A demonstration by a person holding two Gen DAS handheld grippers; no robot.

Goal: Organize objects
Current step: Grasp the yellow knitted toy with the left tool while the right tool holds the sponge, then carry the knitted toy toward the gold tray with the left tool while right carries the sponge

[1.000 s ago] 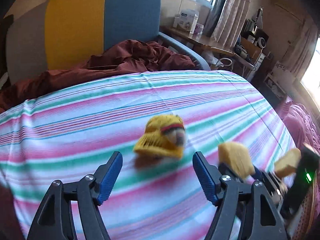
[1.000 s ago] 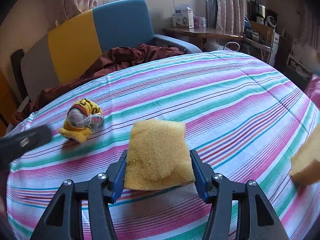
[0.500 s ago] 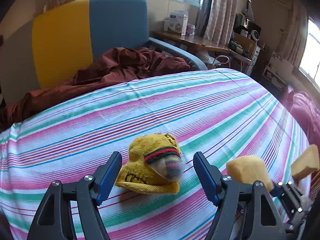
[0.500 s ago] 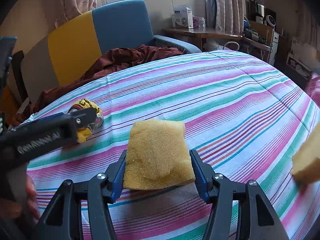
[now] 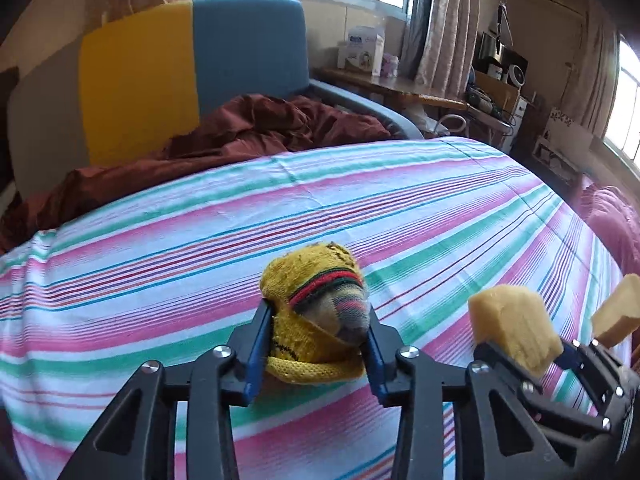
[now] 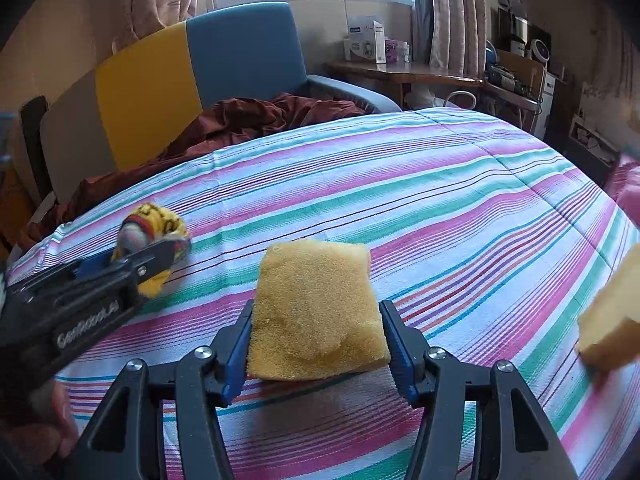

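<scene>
Grasp step: left gripper (image 5: 316, 338) jaws just closed, pinching rolled yellow knitted sock (image 5: 316, 320); right gripper (image 6: 316, 340) clamping yellow foam sponge (image 6: 316, 308). Next, probably: lift sock clear of striped bedsheet (image 5: 360, 208).

The right gripper (image 6: 316, 340) squeezed a yellow sponge (image 6: 316, 312) over the striped bed (image 6: 440, 208). At the left, the left gripper (image 6: 136, 258) had just closed its jaws on a rolled yellow sock (image 6: 154, 226). Another sponge (image 6: 612, 316) lay at the right edge.
</scene>
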